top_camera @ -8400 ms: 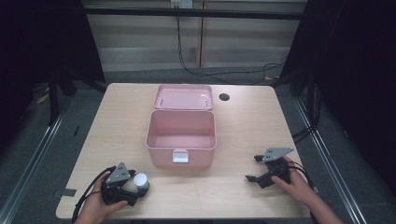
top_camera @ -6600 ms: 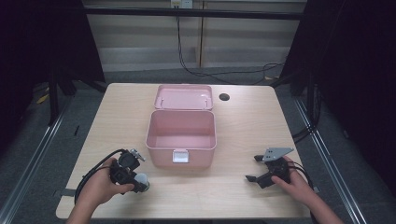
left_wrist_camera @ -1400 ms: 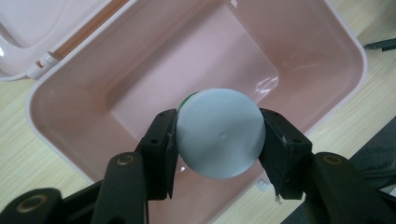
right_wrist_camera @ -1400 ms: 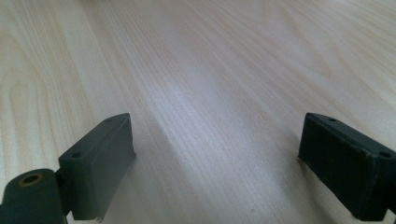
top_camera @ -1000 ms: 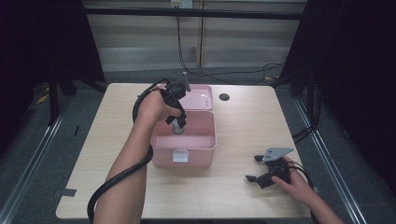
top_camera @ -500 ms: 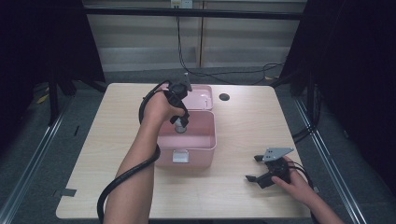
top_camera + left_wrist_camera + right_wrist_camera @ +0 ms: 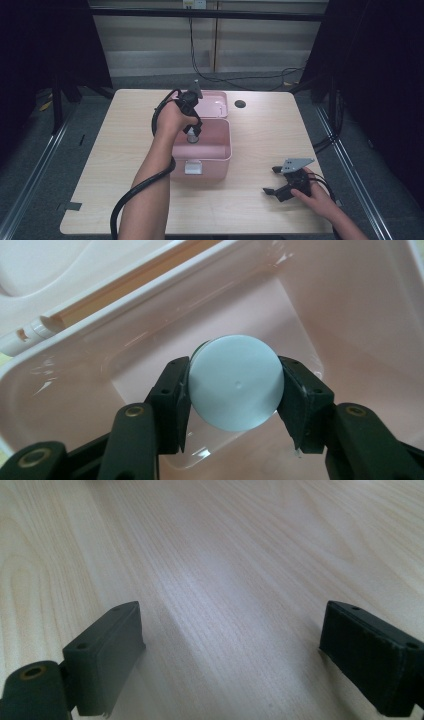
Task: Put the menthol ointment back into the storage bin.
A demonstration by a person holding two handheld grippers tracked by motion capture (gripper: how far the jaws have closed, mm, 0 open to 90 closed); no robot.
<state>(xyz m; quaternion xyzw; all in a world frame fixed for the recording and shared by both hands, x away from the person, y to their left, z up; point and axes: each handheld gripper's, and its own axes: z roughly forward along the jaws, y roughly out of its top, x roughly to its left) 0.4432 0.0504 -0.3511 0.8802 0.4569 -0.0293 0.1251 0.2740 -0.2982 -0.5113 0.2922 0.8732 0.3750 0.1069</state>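
Note:
A pink box [image 7: 220, 155] stands open mid-table, its lid [image 7: 212, 104] folded back. My left gripper [image 7: 192, 134] points down into the box, shut on a small round container with a pale blue-white lid [image 7: 235, 382]; both pads press its sides above the pink box floor [image 7: 320, 310]. The container [image 7: 192, 137] shows as a small grey shape inside the box in the high view. My right gripper [image 7: 274, 181] rests on the table near the front right, jaws wide apart. Between its fingers [image 7: 107, 650] lies only bare wood [image 7: 225, 580].
A dark round hole [image 7: 240, 104] sits in the tabletop behind the box at the right. The left gripper's black cable [image 7: 140, 187] loops along the forearm over the table's front left. Dark floor and rails surround the table [image 7: 100, 150].
My left gripper carried the round container from the front left of the table up over the box and has lowered it inside. The right gripper has stayed put.

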